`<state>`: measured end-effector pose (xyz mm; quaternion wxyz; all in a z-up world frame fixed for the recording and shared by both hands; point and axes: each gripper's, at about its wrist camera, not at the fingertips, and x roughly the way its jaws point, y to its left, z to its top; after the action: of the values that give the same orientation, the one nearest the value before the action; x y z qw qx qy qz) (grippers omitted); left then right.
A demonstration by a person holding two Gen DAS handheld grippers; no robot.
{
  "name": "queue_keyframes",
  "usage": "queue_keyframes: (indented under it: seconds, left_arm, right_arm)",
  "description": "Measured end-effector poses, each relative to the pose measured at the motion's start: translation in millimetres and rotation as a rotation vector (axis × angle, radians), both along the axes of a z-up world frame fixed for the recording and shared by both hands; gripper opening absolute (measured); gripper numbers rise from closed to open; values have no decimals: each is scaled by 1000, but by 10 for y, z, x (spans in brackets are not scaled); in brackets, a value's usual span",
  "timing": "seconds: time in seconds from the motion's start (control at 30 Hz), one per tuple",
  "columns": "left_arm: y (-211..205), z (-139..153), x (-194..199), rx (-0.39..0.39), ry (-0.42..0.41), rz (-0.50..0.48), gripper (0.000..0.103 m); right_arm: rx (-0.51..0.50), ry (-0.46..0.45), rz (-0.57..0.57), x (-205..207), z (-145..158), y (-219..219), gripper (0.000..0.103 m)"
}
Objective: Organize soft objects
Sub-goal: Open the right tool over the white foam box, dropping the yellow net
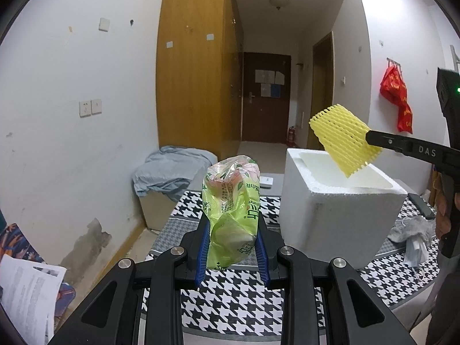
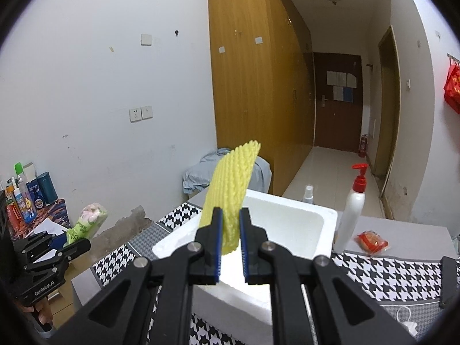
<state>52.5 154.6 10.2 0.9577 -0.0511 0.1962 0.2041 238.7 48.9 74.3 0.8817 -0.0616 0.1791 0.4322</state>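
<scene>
My left gripper [image 1: 233,224] is shut on a green plastic snack bag [image 1: 230,201], held upright above the houndstooth cloth. That bag [image 2: 86,221] and the left gripper [image 2: 72,241] also show at the far left of the right wrist view. My right gripper [image 2: 230,224] is shut on a yellow foam net sleeve [image 2: 230,192], which hangs over the open white foam box [image 2: 322,224]. In the left wrist view the sleeve [image 1: 343,139] hovers above the box [image 1: 330,218], pinched by the right gripper [image 1: 371,138] coming in from the right.
A white pump bottle [image 2: 352,210], a small spray bottle [image 2: 308,194] and a red packet [image 2: 371,241] sit behind the box. A grey cloth and face mask [image 1: 414,235] lie right of it. Houndstooth cloth [image 1: 230,296] covers the table. Bottles [image 2: 26,192] crowd a shelf at the left.
</scene>
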Motion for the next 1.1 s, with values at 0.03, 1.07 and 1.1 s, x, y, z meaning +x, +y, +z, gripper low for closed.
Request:
queue_keyframes:
  seconds: [0.03, 1.07, 1.1]
  left_arm:
    - [-12, -8, 17, 5, 3, -1, 30]
    - [-55, -14, 85, 7, 10, -28, 30]
    - [-63, -2, 94, 6, 8, -34, 30]
  right_arm:
    - [-2, 4, -1, 22, -9, 12, 14]
    - [-26, -39, -123, -8, -54, -143, 102]
    - [-24, -41, -122, -14, -46, -173, 102]
